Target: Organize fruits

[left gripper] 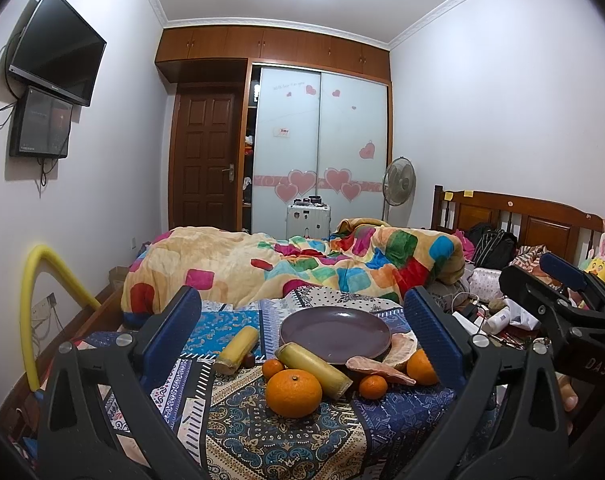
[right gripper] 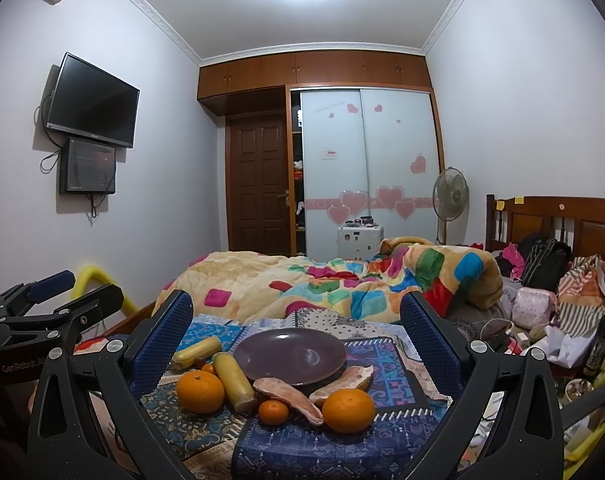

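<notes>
Fruit is lying on a patterned cloth (left gripper: 238, 420) spread over the near end of the bed, in front of a purple plate (left gripper: 336, 332) that is sitting empty. Both grippers are hovering above the cloth with nothing between their fingers: the left gripper (left gripper: 302, 332) is standing wide open, and the right gripper (right gripper: 296, 338) is standing wide open too, each framing the plate and fruit.

A big orange (left gripper: 294, 392) is sitting nearest the left gripper, touching a yellow cane piece (left gripper: 314, 368) that is leaning toward the plate. Another cane piece (left gripper: 238, 349) is lying apart to the left. Two small oranges (left gripper: 273, 368) (left gripper: 373, 386) are resting either side of the first cane. A second big orange (right gripper: 348, 410) is sitting nearest the right gripper, beside two pinkish peel slices (right gripper: 288, 398) (right gripper: 344, 382) touching the plate's near rim. A colourful blanket (left gripper: 302, 264) is heaped behind.
</notes>
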`<state>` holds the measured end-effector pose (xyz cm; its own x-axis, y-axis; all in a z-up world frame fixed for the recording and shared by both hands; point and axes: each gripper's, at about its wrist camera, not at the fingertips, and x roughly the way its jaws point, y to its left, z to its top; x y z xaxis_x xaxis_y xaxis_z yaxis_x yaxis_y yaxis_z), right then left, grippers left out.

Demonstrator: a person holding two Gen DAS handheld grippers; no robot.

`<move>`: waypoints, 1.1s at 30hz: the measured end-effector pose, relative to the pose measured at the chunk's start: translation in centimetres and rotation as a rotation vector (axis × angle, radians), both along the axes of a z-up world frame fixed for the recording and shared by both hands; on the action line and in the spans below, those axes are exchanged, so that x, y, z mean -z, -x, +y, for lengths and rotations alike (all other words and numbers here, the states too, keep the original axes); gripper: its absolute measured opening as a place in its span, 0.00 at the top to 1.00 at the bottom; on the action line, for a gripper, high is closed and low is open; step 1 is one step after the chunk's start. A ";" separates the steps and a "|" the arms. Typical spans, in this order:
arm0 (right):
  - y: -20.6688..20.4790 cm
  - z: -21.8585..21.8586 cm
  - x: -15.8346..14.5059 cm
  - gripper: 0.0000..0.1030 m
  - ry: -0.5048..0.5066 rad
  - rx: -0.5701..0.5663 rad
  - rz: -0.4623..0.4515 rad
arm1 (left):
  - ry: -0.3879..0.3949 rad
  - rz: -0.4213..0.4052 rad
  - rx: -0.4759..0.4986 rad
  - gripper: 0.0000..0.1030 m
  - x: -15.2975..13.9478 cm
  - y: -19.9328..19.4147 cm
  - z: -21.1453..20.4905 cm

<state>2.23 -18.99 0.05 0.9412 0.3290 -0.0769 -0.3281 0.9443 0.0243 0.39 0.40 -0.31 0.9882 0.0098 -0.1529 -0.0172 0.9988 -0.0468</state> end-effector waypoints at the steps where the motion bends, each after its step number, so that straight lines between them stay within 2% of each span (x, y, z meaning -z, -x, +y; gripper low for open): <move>1: 0.0 0.0 0.0 0.00 0.000 0.000 0.001 | 0.000 0.000 0.000 0.00 0.0 -0.1 0.0; 25: 0.0 0.0 0.0 0.00 -0.004 -0.001 0.002 | 0.002 -0.001 -0.005 0.00 0.0 -0.1 0.0; 29: -0.2 0.1 0.1 0.00 -0.002 0.009 0.013 | 0.007 0.026 -0.003 0.00 0.3 -0.6 0.2; 33: -1.2 -0.2 0.8 0.00 0.016 0.035 0.052 | -0.001 0.090 -0.008 0.00 1.4 -2.0 0.6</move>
